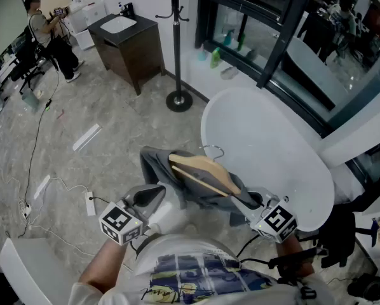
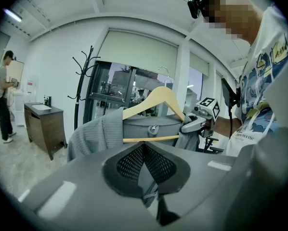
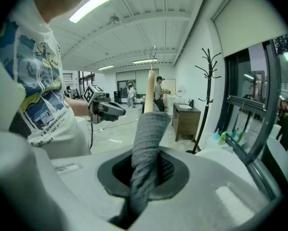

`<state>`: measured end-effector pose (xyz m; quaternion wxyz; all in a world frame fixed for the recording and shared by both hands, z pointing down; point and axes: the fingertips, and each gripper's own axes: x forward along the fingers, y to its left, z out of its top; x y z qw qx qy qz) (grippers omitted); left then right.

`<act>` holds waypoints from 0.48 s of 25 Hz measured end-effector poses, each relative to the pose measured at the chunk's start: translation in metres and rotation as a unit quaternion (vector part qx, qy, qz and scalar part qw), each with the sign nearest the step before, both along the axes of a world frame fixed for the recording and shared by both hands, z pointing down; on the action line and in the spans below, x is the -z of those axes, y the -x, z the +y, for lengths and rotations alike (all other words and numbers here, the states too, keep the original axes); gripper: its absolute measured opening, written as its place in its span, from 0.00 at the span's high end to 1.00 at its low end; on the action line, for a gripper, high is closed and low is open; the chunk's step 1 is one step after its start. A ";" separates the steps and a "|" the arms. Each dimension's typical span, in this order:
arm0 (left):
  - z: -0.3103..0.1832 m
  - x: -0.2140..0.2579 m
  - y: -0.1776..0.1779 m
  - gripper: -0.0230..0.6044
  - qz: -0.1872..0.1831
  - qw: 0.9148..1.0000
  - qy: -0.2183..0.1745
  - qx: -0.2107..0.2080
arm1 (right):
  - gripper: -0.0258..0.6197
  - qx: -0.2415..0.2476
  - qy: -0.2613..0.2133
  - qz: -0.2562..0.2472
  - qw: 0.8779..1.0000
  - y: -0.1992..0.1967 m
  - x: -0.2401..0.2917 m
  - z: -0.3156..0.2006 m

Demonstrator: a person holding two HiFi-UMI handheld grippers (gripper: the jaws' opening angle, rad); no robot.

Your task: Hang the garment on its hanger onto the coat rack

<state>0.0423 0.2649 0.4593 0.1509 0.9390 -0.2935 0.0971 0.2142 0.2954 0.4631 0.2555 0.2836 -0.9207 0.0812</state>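
Garment (image 1: 155, 164) mid-carry, not yet hung, I judge. Its coat rack (image 1: 175, 43) stands well apart, by the window. The grey cloth drapes over a wooden hanger (image 1: 203, 173), held up between both tools. The right gripper (image 1: 250, 199) is clamped on a twisted fold; the left gripper (image 1: 157, 192) looks pinched on the opposite edge. Next, the metal hook (image 1: 212, 149) must be lifted over a rack arm.

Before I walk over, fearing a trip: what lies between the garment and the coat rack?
Head view: only bare floor separates garment and coat rack.
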 end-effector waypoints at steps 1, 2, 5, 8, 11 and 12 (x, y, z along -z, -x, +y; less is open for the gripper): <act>0.001 0.001 -0.003 0.96 0.002 1.000 -0.001 -0.001 | 0.96 0.001 0.000 0.001 1.000 -0.001 -0.001 -0.002; 0.001 0.003 -0.006 0.96 0.004 1.000 -0.002 -0.002 | 0.96 0.001 -0.001 0.002 1.000 -0.003 -0.001 -0.003; 0.004 0.004 -0.011 0.96 0.009 1.000 -0.004 0.001 | 0.96 0.004 -0.002 0.003 1.000 -0.006 -0.005 -0.007; 0.007 0.004 -0.011 0.96 0.007 1.000 -0.003 0.007 | 0.96 0.009 -0.003 0.001 1.000 -0.007 -0.004 -0.012; 0.007 0.006 -0.010 0.96 0.005 1.000 -0.005 0.013 | 0.96 0.010 0.002 -0.003 1.000 -0.006 -0.002 -0.023; 0.006 0.006 -0.009 0.96 0.006 1.000 -0.005 0.016 | 0.96 0.009 0.004 -0.006 1.000 -0.006 -0.002 -0.027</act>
